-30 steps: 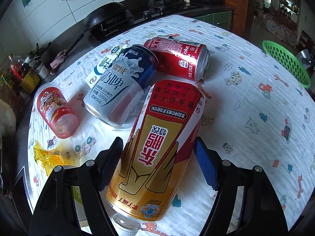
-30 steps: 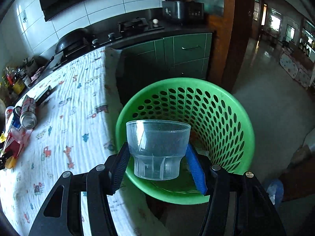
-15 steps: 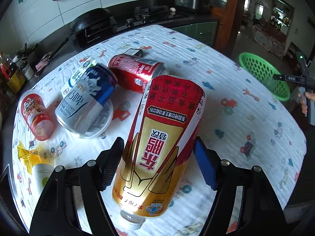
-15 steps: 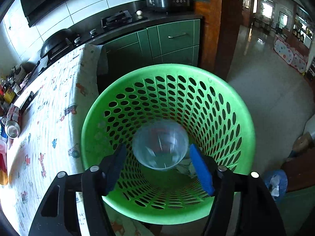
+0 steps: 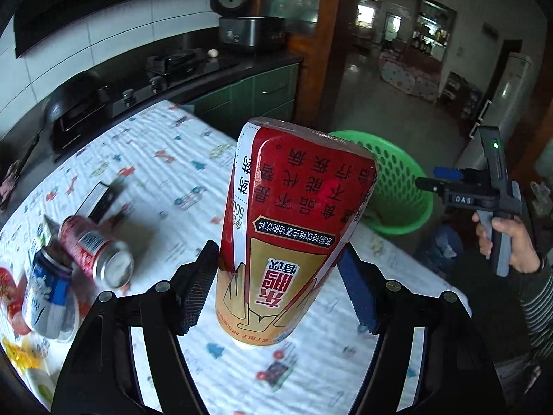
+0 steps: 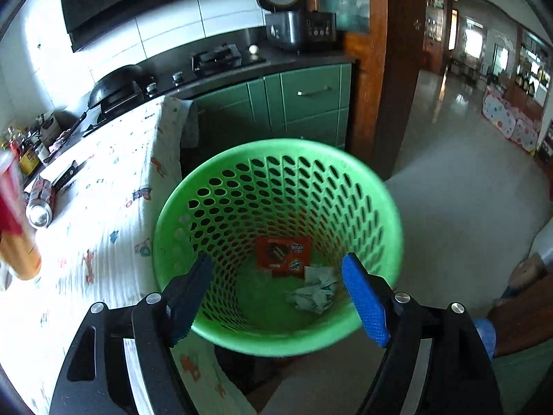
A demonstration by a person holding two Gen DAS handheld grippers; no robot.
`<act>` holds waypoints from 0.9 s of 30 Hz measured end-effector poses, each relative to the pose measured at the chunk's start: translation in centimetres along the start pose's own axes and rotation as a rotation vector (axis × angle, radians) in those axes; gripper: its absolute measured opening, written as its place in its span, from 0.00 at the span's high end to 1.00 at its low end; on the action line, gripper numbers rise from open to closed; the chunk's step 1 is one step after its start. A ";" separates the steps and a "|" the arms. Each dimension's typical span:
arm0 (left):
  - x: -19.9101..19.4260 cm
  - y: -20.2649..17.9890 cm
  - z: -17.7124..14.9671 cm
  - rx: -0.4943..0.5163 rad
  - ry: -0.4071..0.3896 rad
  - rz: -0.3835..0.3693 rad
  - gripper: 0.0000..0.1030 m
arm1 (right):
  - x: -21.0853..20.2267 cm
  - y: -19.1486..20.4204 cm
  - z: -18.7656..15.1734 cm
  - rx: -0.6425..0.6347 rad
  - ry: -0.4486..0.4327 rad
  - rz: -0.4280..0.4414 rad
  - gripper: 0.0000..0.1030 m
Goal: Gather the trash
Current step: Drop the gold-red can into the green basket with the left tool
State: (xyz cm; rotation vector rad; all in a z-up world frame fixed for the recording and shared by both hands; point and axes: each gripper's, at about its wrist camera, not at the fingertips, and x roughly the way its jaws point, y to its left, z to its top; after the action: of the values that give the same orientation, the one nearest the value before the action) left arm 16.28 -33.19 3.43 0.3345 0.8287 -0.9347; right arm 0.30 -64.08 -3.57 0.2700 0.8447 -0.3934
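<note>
The left tool [image 5: 278, 285] is clamped on a red-and-gold bottle [image 5: 293, 228], which is held clear above the cloth-covered worktop [image 5: 166, 173] with its cap end nearest the camera. The right tool [image 6: 276, 297] has its pads apart with nothing between them and hangs over the green basket [image 6: 390, 214], which stands on the floor just beside the worktop edge and contains a red wrapper [image 6: 283, 252] and crumpled paper [image 6: 314, 290]. A red can [image 5: 95, 249] and a blue-and-white can [image 5: 46, 297] lie on their sides on the worktop, touching each other.
</note>
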 end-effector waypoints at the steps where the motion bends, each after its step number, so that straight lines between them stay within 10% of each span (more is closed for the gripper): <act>1: 0.6 -0.9 0.9 0.005 0.002 -0.014 0.33 | -0.6 -0.1 -0.2 -0.007 -0.008 -0.005 0.26; 15: 9.9 -12.4 10.5 0.078 0.053 -0.146 0.33 | -5.8 -2.8 -3.2 0.005 -0.097 -0.016 0.25; 27: 12.1 -15.0 10.0 0.079 0.072 -0.124 0.18 | -5.9 -2.2 -4.3 -0.020 -0.098 -0.035 0.25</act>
State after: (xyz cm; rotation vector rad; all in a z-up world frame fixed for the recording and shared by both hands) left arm 12.75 -54.53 2.19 0.3905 0.8876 -1.0784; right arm -7.04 -63.03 -1.97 0.2161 0.7576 -0.4273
